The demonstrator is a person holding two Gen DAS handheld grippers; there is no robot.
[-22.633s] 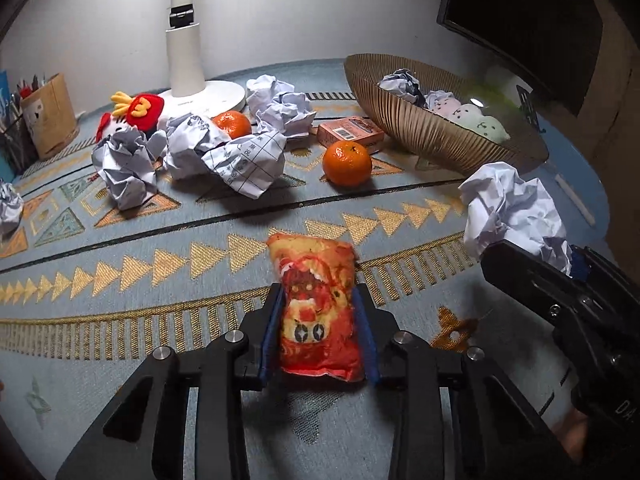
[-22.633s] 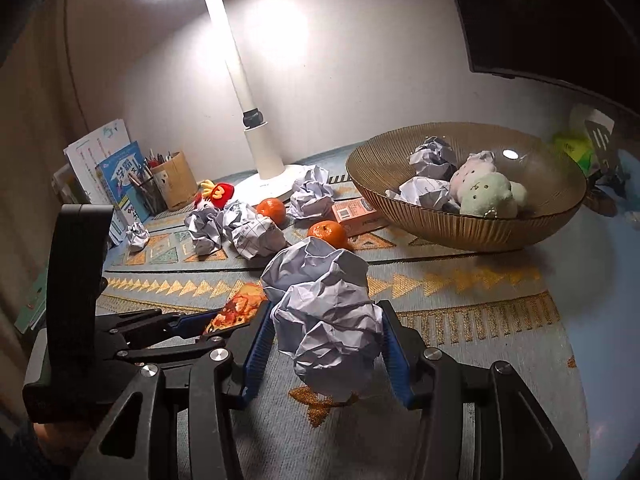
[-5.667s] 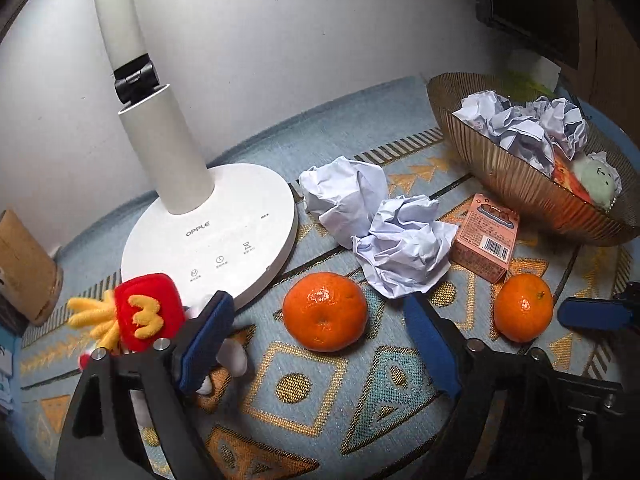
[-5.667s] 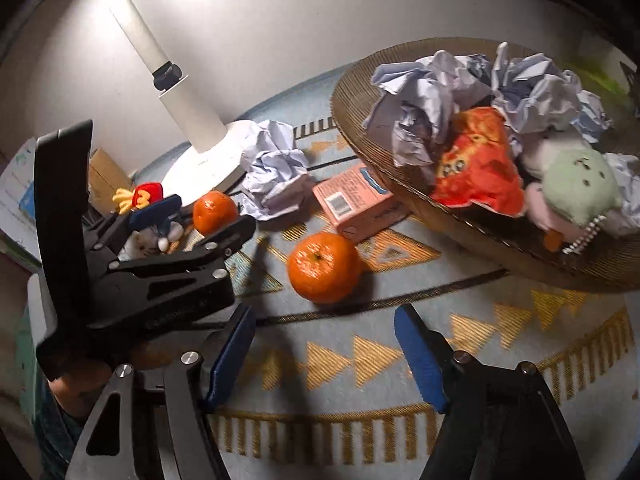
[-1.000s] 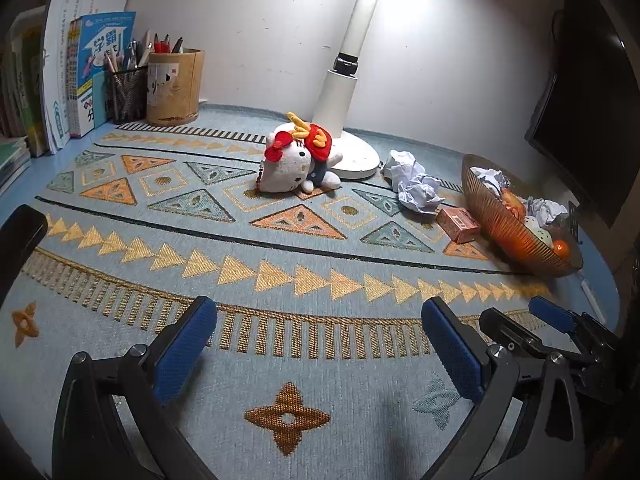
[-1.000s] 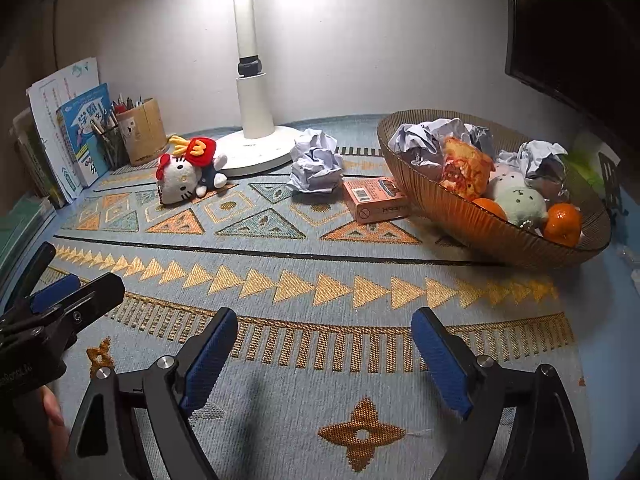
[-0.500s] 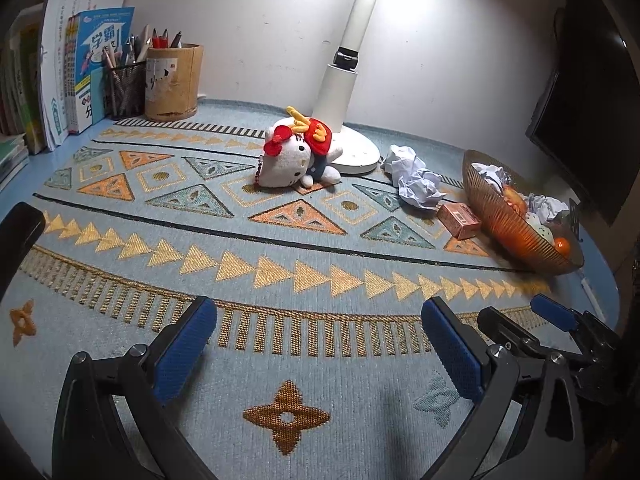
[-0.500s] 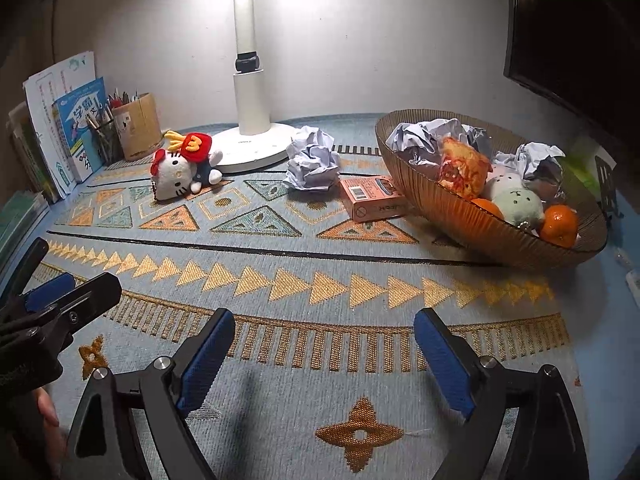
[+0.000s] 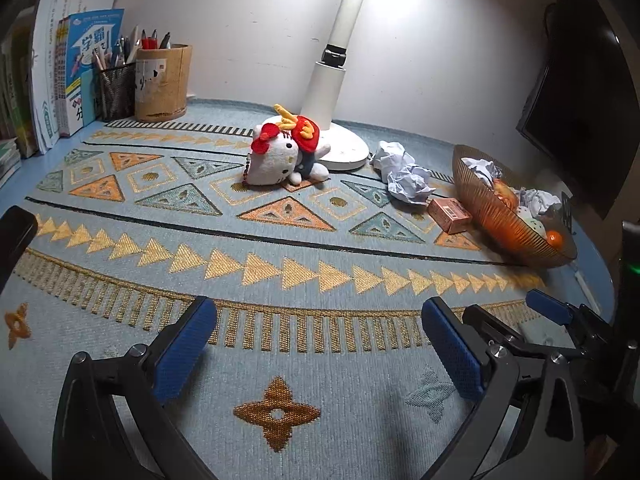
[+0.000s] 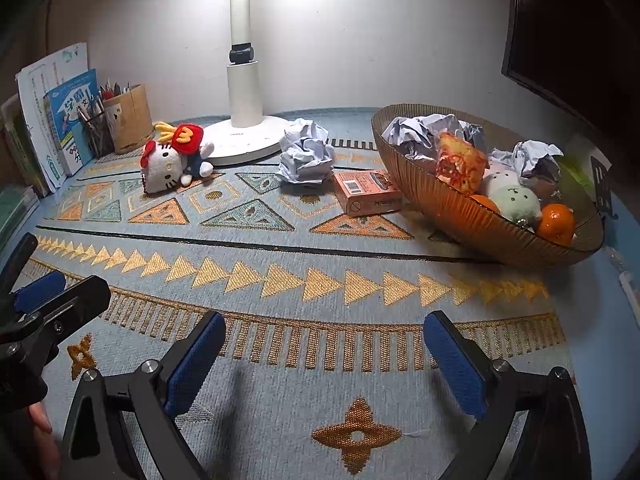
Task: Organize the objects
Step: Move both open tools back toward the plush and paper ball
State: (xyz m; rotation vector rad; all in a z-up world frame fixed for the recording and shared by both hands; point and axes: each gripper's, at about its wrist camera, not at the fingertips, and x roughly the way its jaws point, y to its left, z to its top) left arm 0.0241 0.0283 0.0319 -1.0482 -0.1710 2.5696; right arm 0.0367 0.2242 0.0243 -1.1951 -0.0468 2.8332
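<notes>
1. Bowl (image 10: pixel 492 224), far right: I see paper balls, snack bag, oranges heaped; lower contents hidden.
2. Plush (image 10: pixel 168 160), paper wad (image 10: pixel 306 156), box (image 10: pixel 366 192) lie on mat.
3. Left gripper (image 9: pixel 316 344) wide open, empty.
4. Right gripper (image 10: pixel 324 354) just opened wider, empty.

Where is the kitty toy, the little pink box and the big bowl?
kitty toy (image 10: pixel 162 170), right wrist view, on its white face.
pink box (image 10: pixel 368 194), right wrist view, on its top face beside the barcode.
bowl (image 10: pixel 476 216), right wrist view, on its ribbed outer wall.
</notes>
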